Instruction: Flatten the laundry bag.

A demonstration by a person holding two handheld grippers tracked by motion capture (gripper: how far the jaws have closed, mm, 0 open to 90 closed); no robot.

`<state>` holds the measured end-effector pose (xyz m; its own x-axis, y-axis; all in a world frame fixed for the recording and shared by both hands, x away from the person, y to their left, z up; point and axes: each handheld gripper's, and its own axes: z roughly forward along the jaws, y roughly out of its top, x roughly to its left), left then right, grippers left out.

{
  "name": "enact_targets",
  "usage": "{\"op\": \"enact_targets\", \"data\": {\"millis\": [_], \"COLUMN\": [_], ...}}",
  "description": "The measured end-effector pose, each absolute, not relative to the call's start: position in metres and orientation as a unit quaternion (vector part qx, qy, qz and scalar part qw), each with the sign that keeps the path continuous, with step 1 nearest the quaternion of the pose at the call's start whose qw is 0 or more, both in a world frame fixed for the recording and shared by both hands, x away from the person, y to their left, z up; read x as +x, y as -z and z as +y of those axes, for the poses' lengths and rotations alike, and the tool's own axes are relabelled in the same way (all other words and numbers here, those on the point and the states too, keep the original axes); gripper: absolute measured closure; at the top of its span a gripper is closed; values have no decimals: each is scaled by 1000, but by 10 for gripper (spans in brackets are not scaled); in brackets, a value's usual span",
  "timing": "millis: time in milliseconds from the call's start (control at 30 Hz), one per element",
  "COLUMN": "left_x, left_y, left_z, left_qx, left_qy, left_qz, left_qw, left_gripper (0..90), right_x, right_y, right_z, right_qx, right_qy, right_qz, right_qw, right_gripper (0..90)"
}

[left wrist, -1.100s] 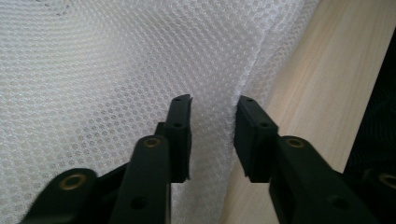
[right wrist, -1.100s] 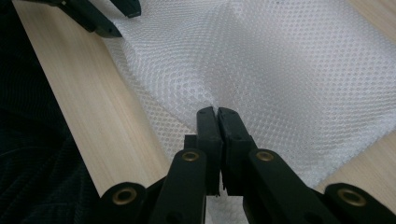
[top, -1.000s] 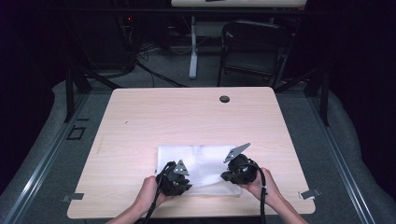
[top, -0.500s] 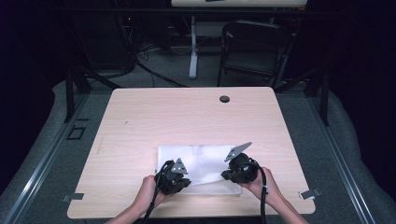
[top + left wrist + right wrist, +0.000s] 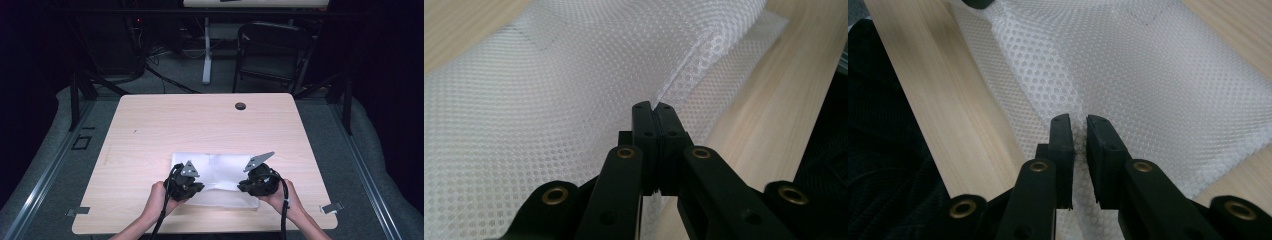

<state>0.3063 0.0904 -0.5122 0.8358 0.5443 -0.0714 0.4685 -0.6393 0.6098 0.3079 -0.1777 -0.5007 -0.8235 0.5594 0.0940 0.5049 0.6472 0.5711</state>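
High view: a white mesh cloth [image 5: 220, 177] lies flat on the counter [image 5: 200, 125] near its front edge, both grippers at its near hem, so the folding looks barely begun.

Left gripper view: the left gripper [image 5: 654, 107] is pressed together, pinching the hem.

Right gripper view: the right gripper [image 5: 1079, 120] has just been opening, jaws slightly parted with mesh between them; its grip seems loosened.

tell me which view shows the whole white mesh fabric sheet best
The high view: the whole white mesh fabric sheet lies on the table's near half. The left gripper view and right gripper view show only close-up patches of its weave.
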Motion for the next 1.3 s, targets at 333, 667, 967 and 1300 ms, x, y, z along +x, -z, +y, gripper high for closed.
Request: {"op": "enact_targets", "data": {"millis": [333,667,967,1300], "left_x": [317,323,330,338], "left_y": [500,492,487,475], "left_z": [96,95,92,92], "left_qx": [889,886,886,887], "left_qy": [-71,-73,-76,-89], "left_qz": [320,331,331,332], "left_qw": [321,317,315,309], "left_gripper": [900,900,900,900], "right_x": [288,274,284,286], "right_y": [481,525,552,557], "right_z": [-187,-152,-147,-144], "right_qx": [283,230,235,227], "right_qy": [-334,-282,-243,-218], "right_qz": [897,928,937,946], "right_qw": [60,83,84,79], "right_gripper": [864,900,900,900]}}
